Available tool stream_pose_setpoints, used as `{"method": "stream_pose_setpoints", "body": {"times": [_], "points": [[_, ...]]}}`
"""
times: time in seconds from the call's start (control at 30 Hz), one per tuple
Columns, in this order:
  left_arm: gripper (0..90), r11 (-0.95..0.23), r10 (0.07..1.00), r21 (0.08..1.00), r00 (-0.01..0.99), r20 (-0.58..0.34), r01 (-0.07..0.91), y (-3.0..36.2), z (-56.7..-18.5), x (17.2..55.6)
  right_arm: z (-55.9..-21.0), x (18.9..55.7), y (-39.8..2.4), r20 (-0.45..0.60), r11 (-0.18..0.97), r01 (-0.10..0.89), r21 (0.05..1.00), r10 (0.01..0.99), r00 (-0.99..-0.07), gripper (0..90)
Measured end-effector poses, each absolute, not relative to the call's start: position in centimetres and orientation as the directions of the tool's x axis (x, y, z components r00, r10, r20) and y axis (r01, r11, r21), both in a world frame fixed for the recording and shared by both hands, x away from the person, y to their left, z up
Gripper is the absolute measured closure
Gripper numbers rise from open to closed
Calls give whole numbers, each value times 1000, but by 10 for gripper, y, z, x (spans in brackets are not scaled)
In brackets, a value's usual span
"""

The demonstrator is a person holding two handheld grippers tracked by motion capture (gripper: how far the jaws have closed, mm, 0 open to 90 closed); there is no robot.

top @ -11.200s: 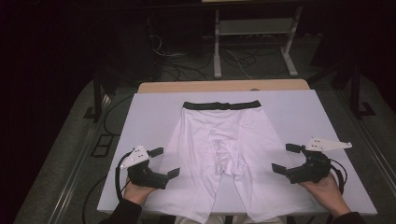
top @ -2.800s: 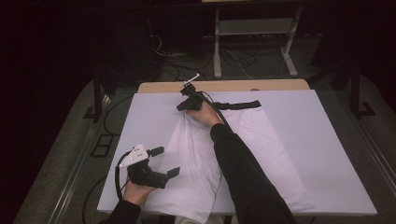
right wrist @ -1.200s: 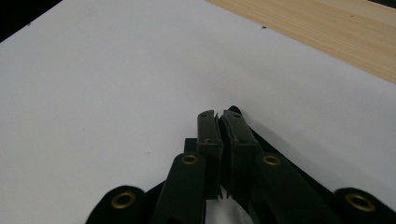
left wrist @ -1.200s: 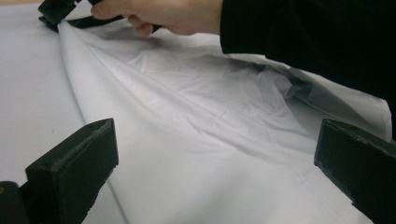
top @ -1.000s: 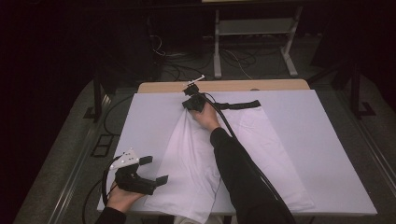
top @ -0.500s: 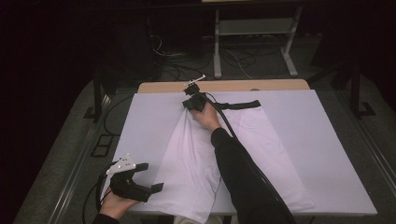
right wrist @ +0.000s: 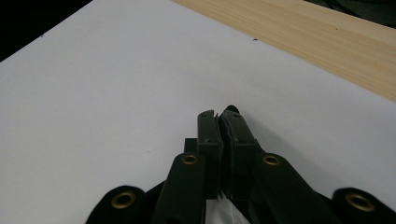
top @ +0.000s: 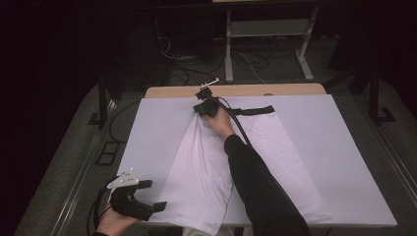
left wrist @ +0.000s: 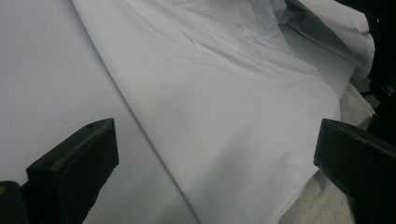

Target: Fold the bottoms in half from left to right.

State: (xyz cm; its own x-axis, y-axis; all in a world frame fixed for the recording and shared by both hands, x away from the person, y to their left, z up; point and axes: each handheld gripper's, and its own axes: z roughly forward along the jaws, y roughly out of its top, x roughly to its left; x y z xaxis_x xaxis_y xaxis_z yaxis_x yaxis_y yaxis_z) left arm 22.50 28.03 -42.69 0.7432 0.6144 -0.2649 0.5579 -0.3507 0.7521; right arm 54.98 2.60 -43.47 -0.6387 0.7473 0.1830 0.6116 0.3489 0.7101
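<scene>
White shorts (top: 206, 167) half-folded on white worktop (top: 344, 147), right gripper (top: 205, 104) fingers pinched shut on waistband (top: 253, 110), left gripper (top: 147, 196) fingers wide open, empty, beside the hem.

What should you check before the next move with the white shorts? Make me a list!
1. Right tool pinches the white shorts near the black waistband: ok, jaws shut on cloth.
2. Left tool ready to grab: ok, jaws wide open.
3. Left tool touching the shorts' near edge: not ok, apart from it.
4. Shorts lying on the white table cover: ok, except a bit over the near edge.
5. Fold neat under the sleeve: cannot tell.
</scene>
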Motion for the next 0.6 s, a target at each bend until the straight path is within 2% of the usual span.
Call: {"method": "stream_pose_setpoints", "body": {"times": [0.57, 0.6], "points": [[2, -424, 573, 702, 770, -282, 572, 286, -436, 210, -432, 549, 26, 174, 351, 607, 713, 750, -638, 851], [50, -433, 566, 698, 775, -281, 570, 287, -437, 209, -432, 549, 26, 173, 351, 606, 714, 750, -638, 851]]}}
